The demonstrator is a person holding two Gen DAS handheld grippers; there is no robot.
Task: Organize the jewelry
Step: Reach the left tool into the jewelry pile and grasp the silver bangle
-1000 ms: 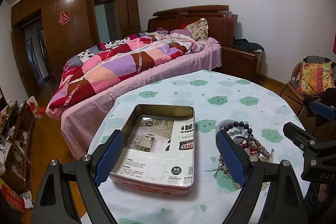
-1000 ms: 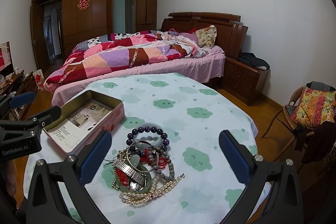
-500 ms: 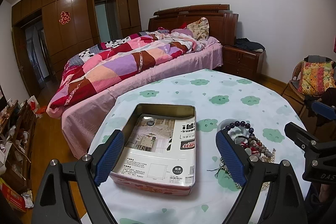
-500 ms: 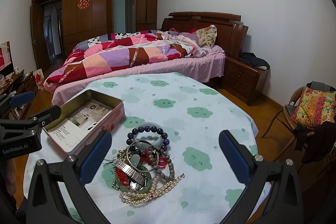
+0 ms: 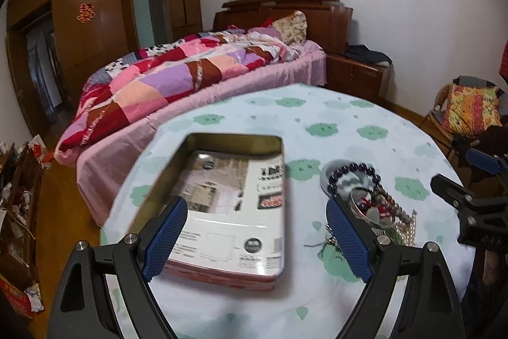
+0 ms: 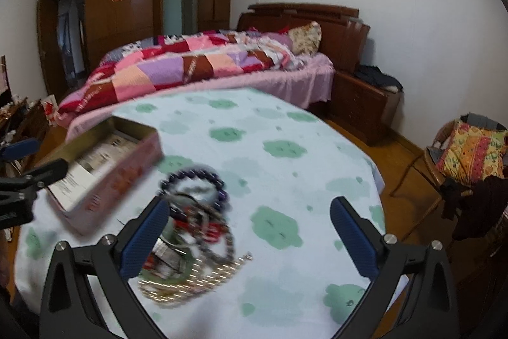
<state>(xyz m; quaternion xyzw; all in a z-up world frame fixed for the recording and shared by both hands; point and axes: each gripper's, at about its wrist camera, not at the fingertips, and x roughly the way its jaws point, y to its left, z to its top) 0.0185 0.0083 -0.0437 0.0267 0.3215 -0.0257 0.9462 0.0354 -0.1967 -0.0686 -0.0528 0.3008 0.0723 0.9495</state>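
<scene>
From my left wrist camera, my left gripper is spread wide and holds nothing. The tin box sits right in front of it, between the 2 fingers, with its lid off and printed paper inside. The jewelry pile lies at 2 o'clock, just beside the box on the round table. The purple bead bracelet sits at the far end of the pile. My right gripper pokes in at 3 o'clock.

From my right wrist camera, which is blurry, my right gripper is also spread wide and holds nothing. The jewelry pile is at 10 o'clock, close to the left finger. The purple bead bracelet lies on top at the far side. A pearl string curls along the near edge. The tin box is farther off at 10 o'clock.

I think these pieces are light and floppy, and they look tangled. 1 pull could drag the others along. I would pinch the bead bracelet on its far, free side, since it looks loose from the rest.
</scene>
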